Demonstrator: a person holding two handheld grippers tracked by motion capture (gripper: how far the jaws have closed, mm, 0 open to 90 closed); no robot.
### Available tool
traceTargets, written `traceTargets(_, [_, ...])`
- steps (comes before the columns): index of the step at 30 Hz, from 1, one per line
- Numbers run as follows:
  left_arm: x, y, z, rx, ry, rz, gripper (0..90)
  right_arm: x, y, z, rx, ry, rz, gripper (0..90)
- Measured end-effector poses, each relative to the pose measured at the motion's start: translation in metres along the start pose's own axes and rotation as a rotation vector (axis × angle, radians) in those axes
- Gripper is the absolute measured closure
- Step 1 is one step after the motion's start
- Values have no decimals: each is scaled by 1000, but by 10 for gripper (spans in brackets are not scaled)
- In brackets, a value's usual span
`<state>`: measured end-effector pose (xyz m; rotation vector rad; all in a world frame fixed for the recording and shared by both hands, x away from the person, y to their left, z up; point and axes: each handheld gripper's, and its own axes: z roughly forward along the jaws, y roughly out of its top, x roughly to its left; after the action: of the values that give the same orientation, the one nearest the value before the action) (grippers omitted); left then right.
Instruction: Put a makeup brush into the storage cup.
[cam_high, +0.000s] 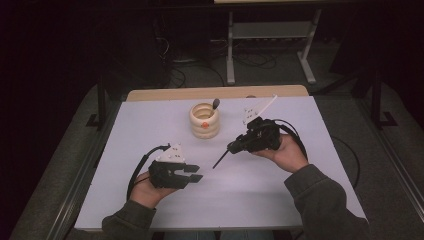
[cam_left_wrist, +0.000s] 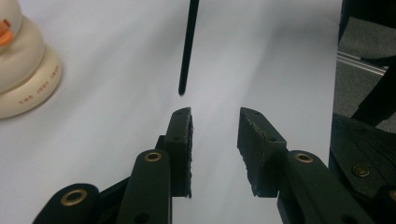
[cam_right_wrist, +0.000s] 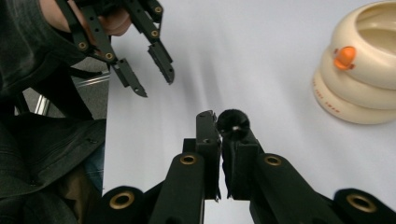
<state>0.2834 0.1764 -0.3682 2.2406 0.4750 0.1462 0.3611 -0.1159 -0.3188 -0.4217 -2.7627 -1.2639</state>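
Table (cam_high: 150, 130) under white sheet, my two tongs above it. On the left, my left hand (cam_high: 145, 192) carries the left gripper (cam_high: 195, 173), low over the sheet and pointing toward the middle. Its jaws are released, a plain gap between the pads, nothing in it; in the left gripper view the gripper (cam_left_wrist: 215, 116) shows bare sheet between the pads, and the tip of the brush (cam_left_wrist: 188, 46) hangs just ahead of them, not touching.

Toward the middle and farther back stands the cream holder (cam_high: 204, 120), a stack of rounded rings with an orange mark on its front, upright on the sheet. A dark-tipped tool (cam_high: 216, 104) leans out of its open top. The holder (cam_left_wrist: 23, 70) sits at the left edge of the left gripper view.

To the right, my right hand (cam_high: 287, 152) bears the right gripper (cam_high: 231, 147), tilted down toward the left. Its jaws are clenched on the brush (cam_high: 220, 160), a thin black stick slanting down from the jaws, its low end near the sheet between both grippers. In the right gripper view the gripper (cam_right_wrist: 219, 122) pinches its round dark end (cam_right_wrist: 233, 122), with the holder (cam_right_wrist: 364, 79) off to the right.
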Motion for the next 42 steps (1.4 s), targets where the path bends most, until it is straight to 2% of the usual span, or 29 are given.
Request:
traceTargets(5, [1,-8,-2,0,8,-20,632,-6,7,-4,2,-16,13,847])
traceTargets(7, [2,-11,-3,-2,12,-26,626,-8,11,-4,27,-27,27,847])
traceTargets(12, [4,-16,-5,-1,27,-30,615,-13,22,-6,46,-43,19,847])
traceTargets(14, [4,-16,-6,-7,30,-37,614,-16,26,-5,37,-44,-7,847])
traceTargets(16, [5,-17,-8,-4,33,-37,612,-17,30,-5,47,-49,-1,847])
traceTargets(19, [4,-18,-10,-7,39,-42,609,-20,37,-3,43,-57,-18,847])
traceTargets(27, [6,-20,-10,0,46,-38,599,-26,54,-5,41,-69,-7,847])
traceTargets(42, [7,-21,-13,-9,50,-43,588,-35,88,-9,39,-106,-23,846])
